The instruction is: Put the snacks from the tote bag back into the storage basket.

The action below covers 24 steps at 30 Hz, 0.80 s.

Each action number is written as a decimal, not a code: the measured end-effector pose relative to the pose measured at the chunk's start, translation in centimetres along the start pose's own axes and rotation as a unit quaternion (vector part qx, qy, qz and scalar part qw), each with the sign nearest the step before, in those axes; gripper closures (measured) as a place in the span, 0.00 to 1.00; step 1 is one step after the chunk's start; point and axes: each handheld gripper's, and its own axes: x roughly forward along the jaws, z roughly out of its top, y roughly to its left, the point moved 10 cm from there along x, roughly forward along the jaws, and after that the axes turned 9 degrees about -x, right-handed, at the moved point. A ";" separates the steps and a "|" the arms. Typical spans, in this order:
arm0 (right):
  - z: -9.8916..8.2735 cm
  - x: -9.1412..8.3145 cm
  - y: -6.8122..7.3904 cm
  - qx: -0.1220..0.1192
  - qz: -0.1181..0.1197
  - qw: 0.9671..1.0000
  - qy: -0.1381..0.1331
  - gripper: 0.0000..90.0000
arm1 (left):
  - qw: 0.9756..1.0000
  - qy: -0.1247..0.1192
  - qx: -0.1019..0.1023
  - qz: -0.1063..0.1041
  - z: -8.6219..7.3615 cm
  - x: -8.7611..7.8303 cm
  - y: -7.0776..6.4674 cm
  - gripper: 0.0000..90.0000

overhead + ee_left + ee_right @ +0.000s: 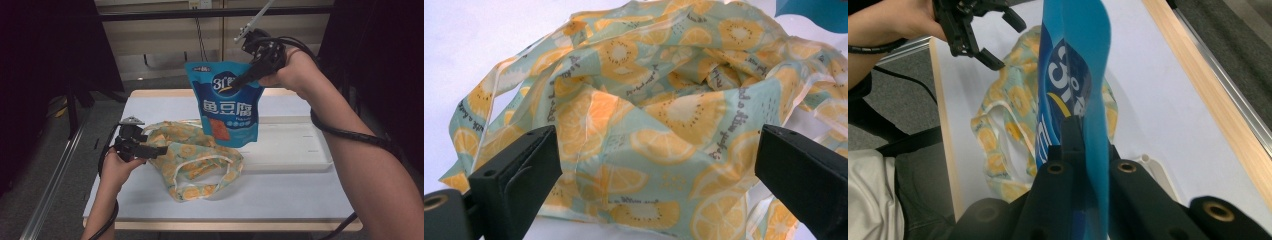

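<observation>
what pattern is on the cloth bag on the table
Orange citrus slices on pale green bag, clearest in the left gripper view.

Blue snack pouch (228, 102) with white characters and an orange window hangs upright above the table, pinched at its top edge; its bottom is near the bag's mouth. Crumpled fabric bag (192, 157), pale green with orange citrus-slice print, lies on the white table, mouth slack, handles sprawled flat.
</observation>
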 end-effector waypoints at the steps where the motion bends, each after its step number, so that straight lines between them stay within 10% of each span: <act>1: -0.3 -0.2 -0.2 0.000 -0.003 1.000 0.000 1.00 | 1.000 0.000 0.006 0.001 0.0 0.0 0.0 0.05; 24: -5.8 -1.4 -2.1 0.018 -0.012 1.000 0.010 1.00 | 1.000 0.006 -0.003 0.002 -0.5 0.2 0.2 0.05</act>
